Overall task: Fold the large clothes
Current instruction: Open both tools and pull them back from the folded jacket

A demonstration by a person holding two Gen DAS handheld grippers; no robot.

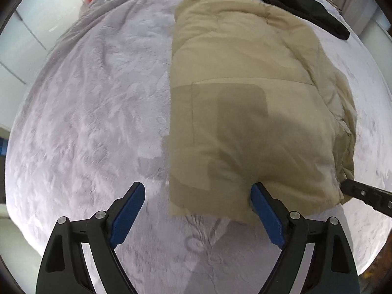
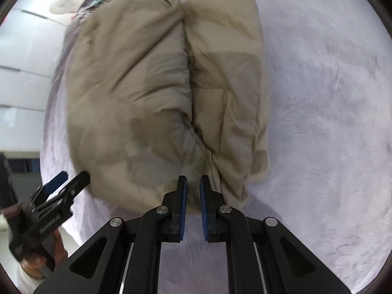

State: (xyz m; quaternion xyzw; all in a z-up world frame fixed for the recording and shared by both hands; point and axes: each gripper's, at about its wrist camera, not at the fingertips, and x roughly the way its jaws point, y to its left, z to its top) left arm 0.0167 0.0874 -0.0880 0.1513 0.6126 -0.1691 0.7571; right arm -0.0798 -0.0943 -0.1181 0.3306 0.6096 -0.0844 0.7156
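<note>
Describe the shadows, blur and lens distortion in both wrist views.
Left wrist: fisheye bulges the bed cover; a blocky shadow darkens the tan jacket; far clothes are smeared. Right wrist: the jacket is motion-blurred, patchy shadows cross it, edges curve, corners are black.

Bright, even overhead light; soft blocky shadows; motion blur; heavy fisheye bending, dark corners.

- left gripper [image 1: 197, 192]: black linkage arms, silver round rivets, blue pads
- right gripper [image 2: 193, 183]: same black frame (blue ribbed pads)
- hand [image 2: 36, 259]: pale sleeve at the wrist; grey lettering on the gripper body
</note>
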